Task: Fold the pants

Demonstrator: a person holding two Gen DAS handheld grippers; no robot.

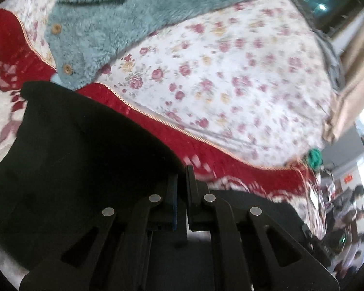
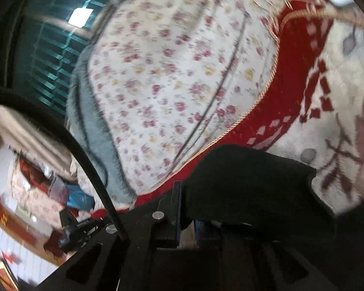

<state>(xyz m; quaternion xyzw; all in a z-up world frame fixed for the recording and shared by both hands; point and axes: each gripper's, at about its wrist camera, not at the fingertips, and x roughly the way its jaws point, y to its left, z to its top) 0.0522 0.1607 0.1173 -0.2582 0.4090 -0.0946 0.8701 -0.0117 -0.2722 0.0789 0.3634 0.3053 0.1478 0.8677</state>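
Observation:
The black pants [image 1: 72, 157] hang in a dark sheet from my left gripper [image 1: 183, 181], lifted above the bed. Its jaws are shut, with a fold of the black cloth pinched between them. In the right wrist view the same black pants [image 2: 242, 184] drape over and to the right of my right gripper [image 2: 185, 203], which is shut on the cloth. The fabric hides its right finger; only its left finger [image 2: 176, 206] shows. Both views are motion-blurred.
A fluffy teal jacket [image 1: 109, 24] with wooden buttons lies on the floral sheet [image 1: 230, 72]. A red-and-white patterned blanket [image 1: 206, 150] covers the near part of the bed. A black cable [image 2: 85, 160] arcs past the right gripper. Room clutter sits beyond the bed's edge.

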